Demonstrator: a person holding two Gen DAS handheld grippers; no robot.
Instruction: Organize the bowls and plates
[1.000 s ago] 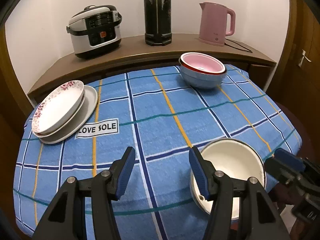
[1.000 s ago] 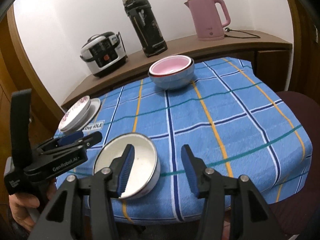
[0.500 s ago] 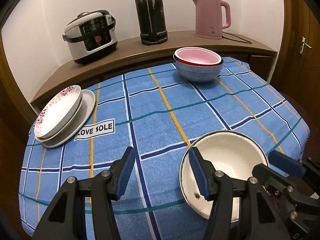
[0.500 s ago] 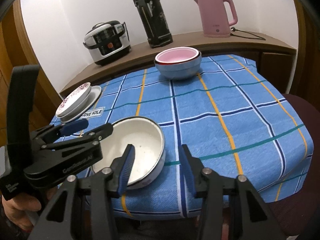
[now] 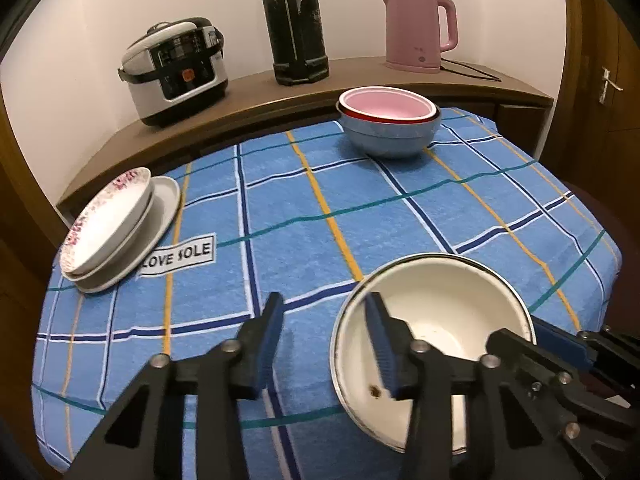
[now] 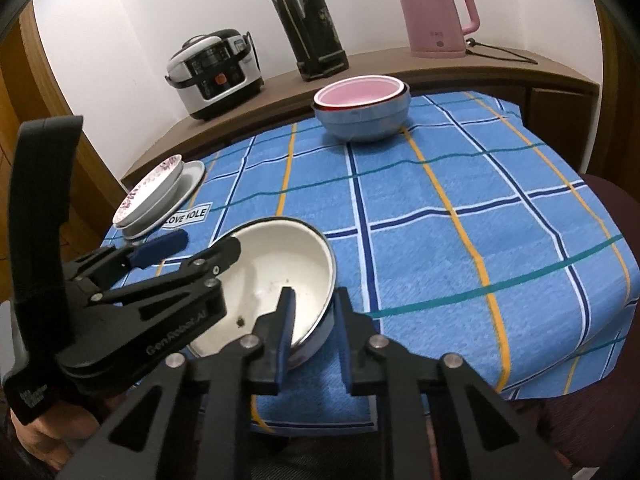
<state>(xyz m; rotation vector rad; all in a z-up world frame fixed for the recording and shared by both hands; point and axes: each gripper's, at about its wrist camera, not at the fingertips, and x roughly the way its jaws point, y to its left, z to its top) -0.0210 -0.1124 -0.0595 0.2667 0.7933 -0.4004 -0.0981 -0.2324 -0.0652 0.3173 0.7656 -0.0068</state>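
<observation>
Since a second ago your right gripper (image 6: 310, 320) has narrowed onto the white bowl (image 6: 276, 276) at the tablecloth's (image 6: 460, 220) near edge, one finger inside the rim, one outside, seemingly pinching it. Your left gripper (image 5: 326, 340), spread wide, straddles the bowl's left rim.

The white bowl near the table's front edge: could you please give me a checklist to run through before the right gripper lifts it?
1. Right gripper straddles the white bowl rim, one finger inside, one outside: ok.
2. Fingers clamped firmly on the rim: cannot tell.
3. Left gripper away from the bowl: not ok, one open finger hangs over its inside.
4. Bowl free of contents: ok, only a small dark speck.
5. Stacked bowls ready to receive it, pink one on top empty: ok.
6. Tablecloth between bowl and stack unobstructed: ok.
</observation>
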